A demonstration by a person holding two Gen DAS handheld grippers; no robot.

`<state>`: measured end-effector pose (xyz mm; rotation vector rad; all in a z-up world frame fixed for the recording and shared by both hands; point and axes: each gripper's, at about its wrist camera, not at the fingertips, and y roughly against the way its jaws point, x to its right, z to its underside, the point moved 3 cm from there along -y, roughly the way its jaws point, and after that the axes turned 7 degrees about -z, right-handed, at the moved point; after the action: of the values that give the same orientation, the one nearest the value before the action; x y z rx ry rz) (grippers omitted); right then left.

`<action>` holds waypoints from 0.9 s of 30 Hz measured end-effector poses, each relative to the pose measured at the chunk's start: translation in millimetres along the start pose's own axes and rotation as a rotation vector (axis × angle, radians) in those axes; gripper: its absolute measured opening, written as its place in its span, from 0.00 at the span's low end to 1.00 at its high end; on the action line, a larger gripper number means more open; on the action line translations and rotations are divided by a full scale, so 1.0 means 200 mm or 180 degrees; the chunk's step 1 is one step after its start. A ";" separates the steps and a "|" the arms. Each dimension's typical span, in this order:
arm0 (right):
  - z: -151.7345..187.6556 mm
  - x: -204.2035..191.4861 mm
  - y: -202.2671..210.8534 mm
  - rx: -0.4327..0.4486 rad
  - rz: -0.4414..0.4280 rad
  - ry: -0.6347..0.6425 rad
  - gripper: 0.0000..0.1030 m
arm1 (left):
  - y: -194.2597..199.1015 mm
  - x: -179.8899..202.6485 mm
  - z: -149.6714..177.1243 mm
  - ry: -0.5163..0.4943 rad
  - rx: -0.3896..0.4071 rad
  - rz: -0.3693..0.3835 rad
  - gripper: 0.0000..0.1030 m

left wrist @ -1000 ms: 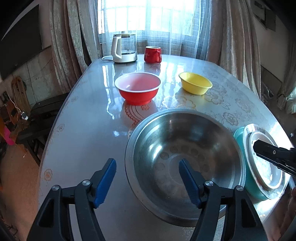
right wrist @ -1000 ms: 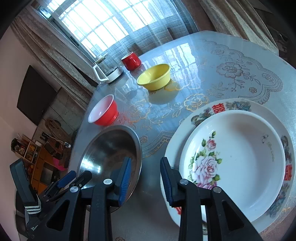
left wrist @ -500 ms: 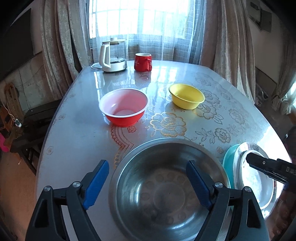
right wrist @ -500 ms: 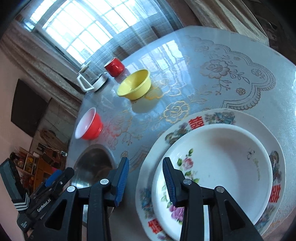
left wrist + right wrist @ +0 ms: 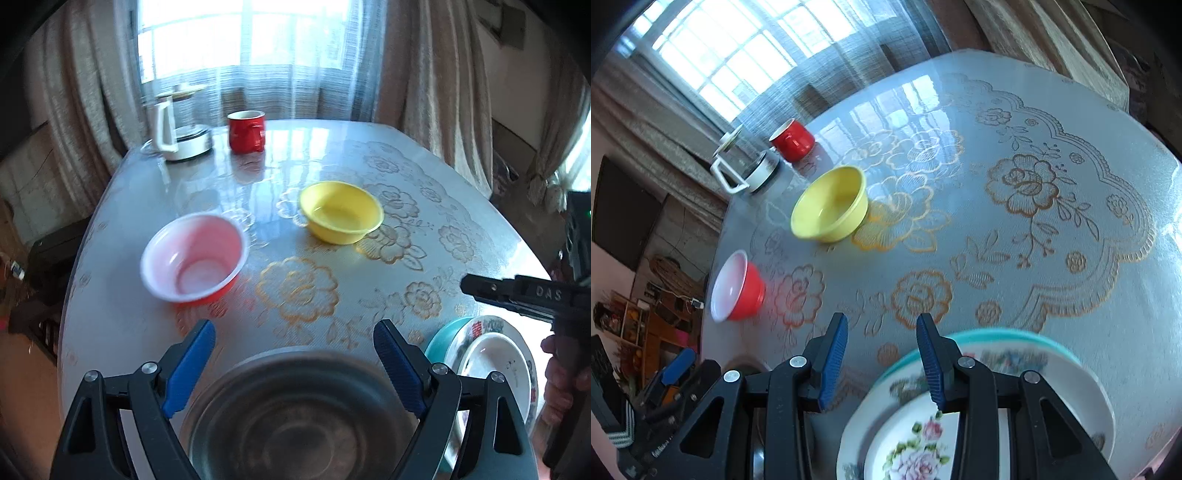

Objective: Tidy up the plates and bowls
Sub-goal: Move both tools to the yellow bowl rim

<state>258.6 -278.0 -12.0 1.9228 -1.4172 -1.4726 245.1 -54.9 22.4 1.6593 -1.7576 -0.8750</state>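
Left wrist view showed the left tongs spread wide and gripping nothing, poised above the far rim of a steel bowl at the near edge of the worktop. Beyond it stood a red bowl and a yellow bowl, apart from each other, with a red mug and a kettle at the far end. Right wrist view showed the right tongs partly spread with nothing between them, above the near-left rim of a floral plate stack resting on a teal dish.
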 end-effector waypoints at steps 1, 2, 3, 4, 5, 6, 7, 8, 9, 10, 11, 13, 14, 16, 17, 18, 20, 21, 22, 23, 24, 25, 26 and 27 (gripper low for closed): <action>-0.02 0.01 -0.01 -0.0013 0.0004 -0.0021 0.39 | -0.01 0.02 -0.02 -0.0034 -0.0015 0.0000 0.86; -0.04 0.02 -0.02 -0.0024 0.0029 -0.0048 0.39 | -0.02 0.04 -0.05 -0.0069 -0.0019 0.0034 0.86; -0.07 0.03 -0.03 -0.0045 0.0059 -0.0063 0.39 | -0.03 0.05 -0.07 -0.0081 -0.0030 0.0041 0.86; -0.10 0.04 -0.04 -0.0069 0.0069 -0.0074 0.39 | -0.04 0.07 -0.09 -0.0090 -0.0049 0.0027 0.86; -0.11 0.05 -0.05 -0.0082 0.0069 -0.0087 0.39 | -0.05 0.08 -0.11 -0.0101 -0.0060 0.0027 0.86; -0.12 0.05 -0.06 -0.0094 0.0050 -0.0106 0.39 | -0.06 0.10 -0.13 -0.0121 -0.0072 0.0038 0.86; -0.14 0.06 -0.07 -0.0108 0.0025 -0.0112 0.39 | -0.07 0.11 -0.14 -0.0140 -0.0083 0.0022 0.86; -0.16 0.06 -0.08 -0.0124 0.0032 -0.0113 0.40 | -0.08 0.12 -0.16 -0.0162 -0.0070 -0.0002 0.86; -0.17 0.07 -0.09 -0.0132 0.0059 -0.0113 0.40 | -0.08 0.13 -0.18 -0.0177 -0.0055 -0.0007 0.86; -0.18 0.07 -0.10 -0.0135 0.0068 -0.0097 0.44 | -0.09 0.14 -0.19 -0.0181 -0.0052 -0.0013 0.86; -0.20 0.06 -0.11 -0.0141 0.0088 -0.0064 0.47 | -0.11 0.15 -0.21 -0.0166 -0.0061 -0.0009 0.86; -0.22 0.07 -0.13 -0.0137 0.0149 -0.0039 0.50 | -0.15 0.15 -0.24 -0.0121 -0.0132 0.0016 0.86; -0.23 0.07 -0.15 -0.0148 0.0150 -0.0027 0.50 | -0.16 0.16 -0.25 -0.0107 -0.0150 0.0016 0.86; -0.25 0.08 -0.17 -0.0172 0.0154 -0.0050 0.50 | -0.19 0.16 -0.28 -0.0091 -0.0154 0.0036 0.86; -0.26 0.09 -0.18 -0.0179 0.0149 -0.0064 0.50 | -0.20 0.16 -0.29 -0.0086 -0.0159 0.0001 0.86; -0.28 0.10 -0.19 -0.0187 0.0137 -0.0079 0.50 | -0.22 0.16 -0.30 -0.0076 -0.0170 -0.0045 0.86; -0.31 0.12 -0.23 -0.0201 0.0115 -0.0119 0.50 | -0.25 0.14 -0.33 -0.0019 -0.0204 -0.0088 0.86; -0.33 0.12 -0.24 -0.0216 0.0120 -0.0141 0.50 | -0.26 0.14 -0.33 0.0005 -0.0211 -0.0097 0.86; -0.34 0.13 -0.26 -0.0239 0.0102 -0.0166 0.50 | -0.27 0.13 -0.34 0.0022 -0.0219 -0.0099 0.86; -0.35 0.13 -0.28 -0.0256 0.0074 -0.0188 0.50 | -0.29 0.13 -0.35 0.0036 -0.0231 -0.0094 0.86; -0.37 0.13 -0.30 -0.0277 0.0050 -0.0228 0.50 | -0.30 0.12 -0.36 0.0044 -0.0233 -0.0098 0.86; -0.38 0.12 -0.32 -0.0285 0.0049 -0.0254 0.50 | -0.32 0.12 -0.37 0.0048 -0.0235 -0.0119 0.86; -0.39 0.12 -0.34 -0.0293 0.0034 -0.0282 0.50 | -0.33 0.11 -0.38 0.0055 -0.0238 -0.0132 0.86; -0.41 0.10 -0.37 -0.0308 0.0004 -0.0289 0.50 | -0.34 0.10 -0.39 0.0080 -0.0243 -0.0140 0.86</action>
<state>365.7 -285.9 -44.7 1.8180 -1.3579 -1.6158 347.7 -83.0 17.5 1.6579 -1.6560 -0.9257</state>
